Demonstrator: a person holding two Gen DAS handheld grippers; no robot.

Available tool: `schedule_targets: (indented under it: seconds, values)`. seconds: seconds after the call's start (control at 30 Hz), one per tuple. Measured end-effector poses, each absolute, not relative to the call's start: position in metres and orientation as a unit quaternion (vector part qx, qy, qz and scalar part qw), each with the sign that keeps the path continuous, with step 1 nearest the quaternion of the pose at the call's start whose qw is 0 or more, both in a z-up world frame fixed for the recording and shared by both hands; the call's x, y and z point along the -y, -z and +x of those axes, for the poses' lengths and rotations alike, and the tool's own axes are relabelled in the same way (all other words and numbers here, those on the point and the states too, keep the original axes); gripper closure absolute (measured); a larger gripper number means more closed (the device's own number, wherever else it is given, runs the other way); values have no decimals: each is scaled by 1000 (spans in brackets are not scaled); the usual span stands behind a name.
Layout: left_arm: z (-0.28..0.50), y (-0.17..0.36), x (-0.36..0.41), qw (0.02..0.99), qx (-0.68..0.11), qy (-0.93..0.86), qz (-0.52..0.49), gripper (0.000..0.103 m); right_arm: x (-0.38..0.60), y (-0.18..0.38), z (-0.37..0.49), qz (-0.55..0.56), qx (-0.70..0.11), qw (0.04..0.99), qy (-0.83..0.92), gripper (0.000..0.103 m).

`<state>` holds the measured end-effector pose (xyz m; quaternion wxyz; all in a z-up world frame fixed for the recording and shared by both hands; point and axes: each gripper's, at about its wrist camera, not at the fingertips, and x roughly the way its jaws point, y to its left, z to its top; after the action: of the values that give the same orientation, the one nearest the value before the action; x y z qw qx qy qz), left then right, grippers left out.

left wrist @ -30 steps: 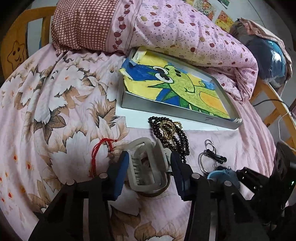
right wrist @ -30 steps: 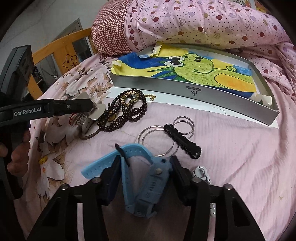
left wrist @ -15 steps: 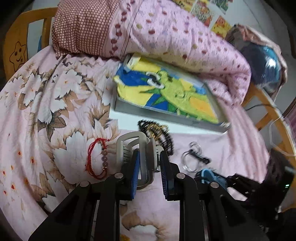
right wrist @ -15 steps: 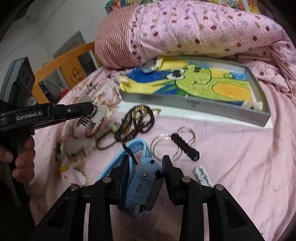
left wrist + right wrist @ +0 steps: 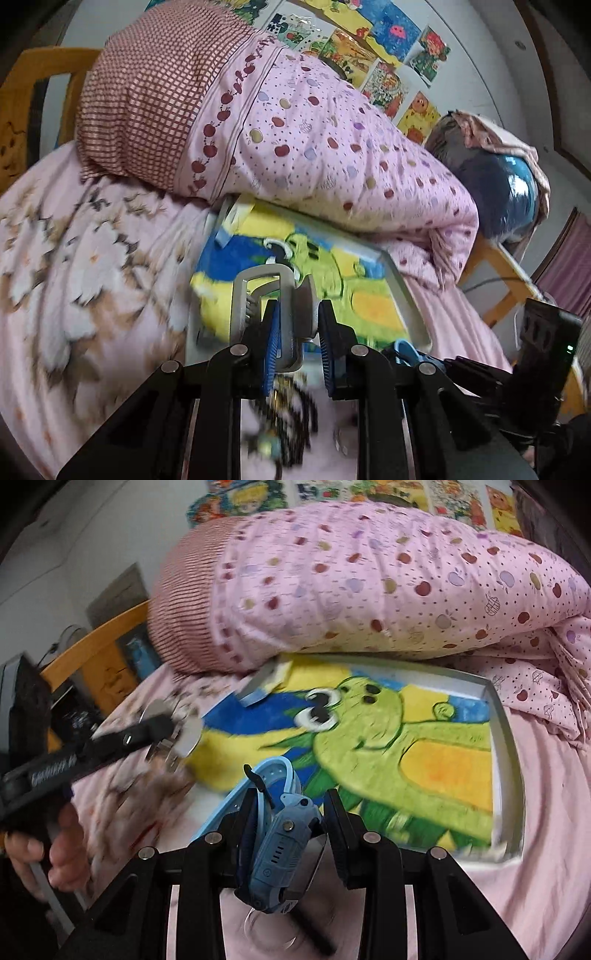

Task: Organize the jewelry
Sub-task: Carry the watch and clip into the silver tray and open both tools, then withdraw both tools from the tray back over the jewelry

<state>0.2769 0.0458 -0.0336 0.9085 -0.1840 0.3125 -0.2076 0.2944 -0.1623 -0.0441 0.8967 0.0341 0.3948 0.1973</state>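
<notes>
- One hair clip [image 5: 275,317], clamped in the left gripper [image 5: 297,347], held above the bed.
- One blue watch [image 5: 282,845], clamped in the right gripper [image 5: 291,830], also lifted.
- One tray [image 5: 508,738], drawing-lined, just ahead of both grippers.
- One dark bead string [image 5: 291,413], blurred, lies below the left fingers.
- Left gripper shows left of the watch, with the clip.

A: What can't you make out?
B: The bead necklace [image 5: 291,410] under the left tool [image 5: 297,345] is smeared by blur; its beads run together.
A: And on the right?
B: The clear rings [image 5: 271,928] sit half-hidden behind the blue watch [image 5: 282,853]; the black clip beside them blurs.
</notes>
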Motion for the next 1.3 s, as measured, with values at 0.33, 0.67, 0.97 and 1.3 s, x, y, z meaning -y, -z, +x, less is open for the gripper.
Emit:
schedule_targets:
  seconds: [0.33,0.67,0.97,1.3]
  values:
    - [338,77,-57,884,-368,212,-196,86,162,79,344,55,-434,884,-165,70]
    - [343,90,-43,875,-402,206,-172,86,165,92,357,56,-436,884,-159,57]
    - [338,82,-50,869,-411,205,-184,57,189,82,350,75,-421,893,-144,37]
    - [303,44,-44,912,-347,172,-134,33,219,32,309,104,-355,920,-131,8]
